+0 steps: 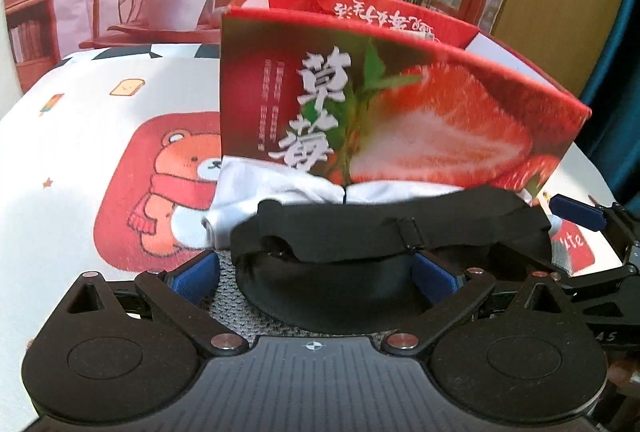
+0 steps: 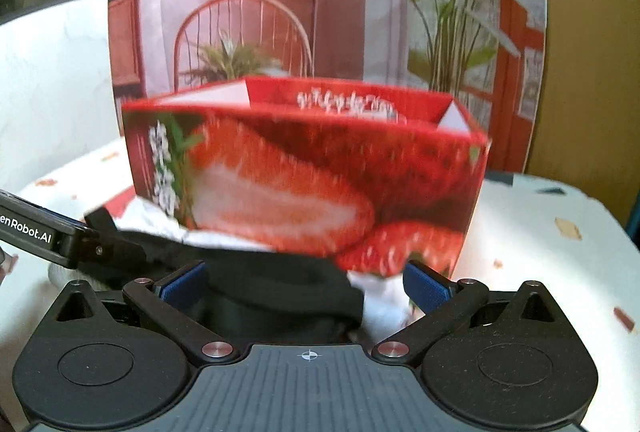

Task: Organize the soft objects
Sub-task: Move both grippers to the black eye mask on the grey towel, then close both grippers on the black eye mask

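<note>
Both claws, left [image 1: 316, 272] and right [image 2: 304, 288], gape around a black eye mask [image 1: 392, 232]; only the left view shows its strap buckle [image 1: 410, 232].

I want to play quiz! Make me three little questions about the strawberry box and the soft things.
1. True or false: the strawberry box is open at the top.
2. What colour is the soft eye mask between the left gripper fingers? A) black B) yellow C) pink
3. Fill in: the white cloth lies in front of the box, on the ____ with the bear picture.

Key: 1 true. 2 A. 3 tablecloth.
</note>
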Tool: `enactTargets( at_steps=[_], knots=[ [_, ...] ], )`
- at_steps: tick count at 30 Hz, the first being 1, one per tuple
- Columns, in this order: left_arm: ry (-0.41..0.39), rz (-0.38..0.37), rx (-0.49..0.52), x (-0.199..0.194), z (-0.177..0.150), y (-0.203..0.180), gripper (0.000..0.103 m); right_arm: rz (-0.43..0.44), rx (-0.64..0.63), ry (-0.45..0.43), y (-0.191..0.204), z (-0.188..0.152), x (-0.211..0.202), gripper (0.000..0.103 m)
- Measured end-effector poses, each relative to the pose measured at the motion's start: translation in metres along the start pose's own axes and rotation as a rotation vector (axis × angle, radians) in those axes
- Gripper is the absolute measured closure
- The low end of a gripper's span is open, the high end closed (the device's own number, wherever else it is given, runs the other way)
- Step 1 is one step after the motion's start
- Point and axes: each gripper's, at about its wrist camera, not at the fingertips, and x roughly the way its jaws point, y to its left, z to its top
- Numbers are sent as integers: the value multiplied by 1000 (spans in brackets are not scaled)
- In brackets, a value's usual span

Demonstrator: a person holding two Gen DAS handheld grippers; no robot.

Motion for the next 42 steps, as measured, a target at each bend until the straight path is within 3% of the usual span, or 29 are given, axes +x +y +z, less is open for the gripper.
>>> enactTargets(
  at_steps=[15, 25, 33, 36, 38, 42],
  knots=[
    [-60, -6, 2, 2, -22, 1, 0, -25, -91, 27, 9, -14, 11, 0],
    [-86, -16, 9, 2, -29, 4, 0, 8, -34, 81, 2, -12, 16, 0],
    [-97, -21, 10, 2, -32, 5, 0, 2, -45, 46, 9, -8, -6, 1],
    [-99, -19, 11, 2, -32, 5, 0, 31, -34, 34, 12, -5, -16, 5],
    [-99, -21, 13, 2, -32, 6, 0, 67, -12, 47, 12, -5, -17, 14],
    [-107, -28, 17, 1, -34, 7, 0, 73, 24, 68, 11, -7, -16, 17]
  ],
)
